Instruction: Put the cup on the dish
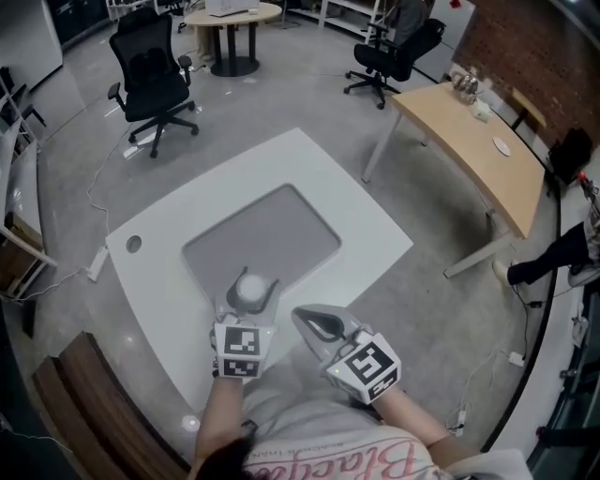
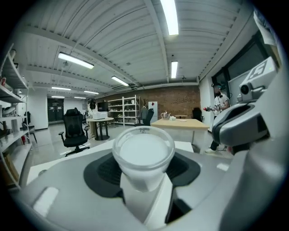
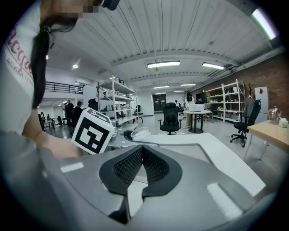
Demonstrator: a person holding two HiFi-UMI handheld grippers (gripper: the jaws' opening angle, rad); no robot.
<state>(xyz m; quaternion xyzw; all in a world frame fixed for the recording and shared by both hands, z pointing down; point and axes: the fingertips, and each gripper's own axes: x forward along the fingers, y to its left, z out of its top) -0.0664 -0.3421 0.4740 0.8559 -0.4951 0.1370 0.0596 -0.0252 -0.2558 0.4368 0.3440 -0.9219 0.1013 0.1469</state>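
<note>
A small translucent white cup (image 1: 250, 289) stands upright between the jaws of my left gripper (image 1: 249, 294), held over the near edge of the grey mat (image 1: 272, 234). In the left gripper view the cup (image 2: 143, 151) fills the space between the dark pads (image 2: 104, 170), and my left gripper (image 2: 143, 169) is shut on it. Just to the right, my right gripper (image 1: 307, 321) is shut with nothing in it; its pads (image 3: 128, 166) meet in the right gripper view. That view also shows the cup (image 3: 139, 132) off to the left. No dish shows in any view.
The white table (image 1: 356, 220) carries the grey mat. A wooden bench (image 1: 84, 403) lies at the near left. A wooden desk (image 1: 473, 150) stands at the right, with black office chairs (image 1: 150, 80) and a round table (image 1: 232, 19) farther back.
</note>
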